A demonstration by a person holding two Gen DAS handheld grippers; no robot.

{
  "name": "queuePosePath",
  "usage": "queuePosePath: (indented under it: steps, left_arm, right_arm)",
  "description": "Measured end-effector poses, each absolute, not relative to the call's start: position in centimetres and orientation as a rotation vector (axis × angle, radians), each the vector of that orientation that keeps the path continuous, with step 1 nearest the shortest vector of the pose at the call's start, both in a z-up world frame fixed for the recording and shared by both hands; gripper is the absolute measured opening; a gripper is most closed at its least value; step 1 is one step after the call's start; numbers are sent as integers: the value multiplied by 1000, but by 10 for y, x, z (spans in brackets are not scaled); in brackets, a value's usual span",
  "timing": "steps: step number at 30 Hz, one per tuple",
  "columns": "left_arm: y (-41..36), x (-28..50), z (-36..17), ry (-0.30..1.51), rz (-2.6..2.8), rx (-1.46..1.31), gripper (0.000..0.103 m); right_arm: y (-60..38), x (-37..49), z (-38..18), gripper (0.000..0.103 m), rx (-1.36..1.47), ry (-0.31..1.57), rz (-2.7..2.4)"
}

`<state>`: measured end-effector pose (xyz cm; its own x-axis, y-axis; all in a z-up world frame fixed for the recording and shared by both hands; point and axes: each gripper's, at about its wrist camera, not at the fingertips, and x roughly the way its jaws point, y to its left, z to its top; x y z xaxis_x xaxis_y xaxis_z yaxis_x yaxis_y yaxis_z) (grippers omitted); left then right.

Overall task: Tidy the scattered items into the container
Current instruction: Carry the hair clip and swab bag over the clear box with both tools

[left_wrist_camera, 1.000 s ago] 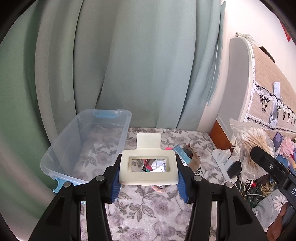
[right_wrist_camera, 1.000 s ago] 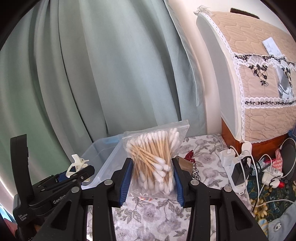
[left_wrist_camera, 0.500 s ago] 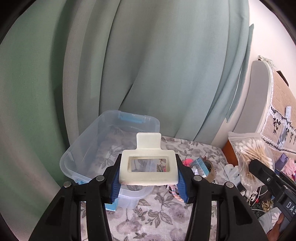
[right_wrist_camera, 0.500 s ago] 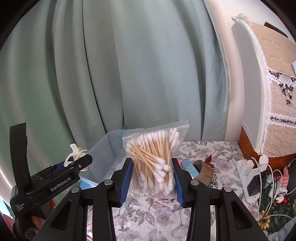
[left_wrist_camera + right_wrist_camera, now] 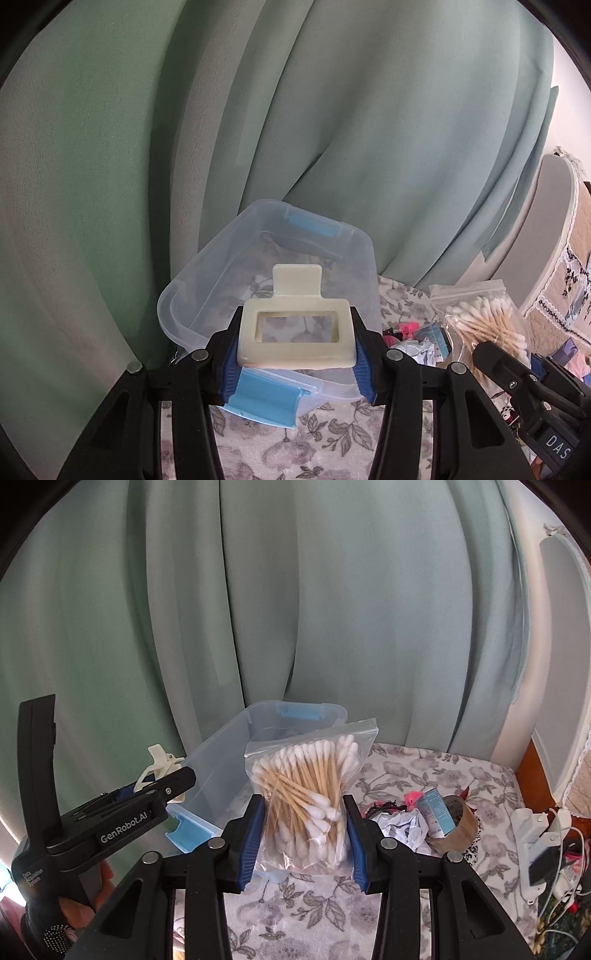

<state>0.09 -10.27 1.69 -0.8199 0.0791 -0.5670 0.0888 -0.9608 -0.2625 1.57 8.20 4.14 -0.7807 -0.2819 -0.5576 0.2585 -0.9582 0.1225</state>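
Presently, both tools are loaded and held above the near end of the bin.

Left gripper point(image 5: 297, 341): its blue pads clamp the two short sides of a cream plastic frame point(image 5: 295, 334).

Frame look: a flat, thick rectangle with rounded corners and a rectangular window cut through the middle; a square tab juts from its far edge toward 12 o'clock. The plastic is off-white and slightly yellowed.

Frame place: in the air over the near half of the clear storage bin point(image 5: 207, 280), whose floral-patterned bottom shows through the window.

Right gripper point(image 5: 301, 827): closed on a zip bag of cotton swabs point(image 5: 310, 797), pads pressing the bag's lower sides.

Bag look: clear plastic with a zip strip along the top, packed with wooden-stemmed swabs with white tips, stems fanned and crossing.

Bag place: held upright in front of the bin's right wall; in the left wrist view it sits at 3 o'clock of the frame.

Bin: translucent, with light-blue latches at the near and far ends, standing on a grey floral cloth point(image 5: 424, 771) before a green curtain point(image 5: 295, 609).

Still on the cloth, at 3 o'clock of the bin: crumpled paper point(image 5: 402, 825), a small blue box point(image 5: 437, 812), a tape roll point(image 5: 460, 821), a pink clip point(image 5: 412, 797).
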Motion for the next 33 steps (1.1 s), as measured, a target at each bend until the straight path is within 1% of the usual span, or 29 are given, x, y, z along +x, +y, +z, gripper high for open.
queuePosePath:
  steps: [13,26,33]
  left_arm:
    - [-131,-19,3,487,-2910,970,52]
    - [-134,-51,-18,502,-2866,1043,52]
    - [-137,-55,-26,513,-2849,1078,52]
  right_arm:
    - [45,-12,24,44,944,1,-2634]
    - [27,-43,8,44,998,5,-2564]
    - [19,-50,-3,44,1029,3,-2534]
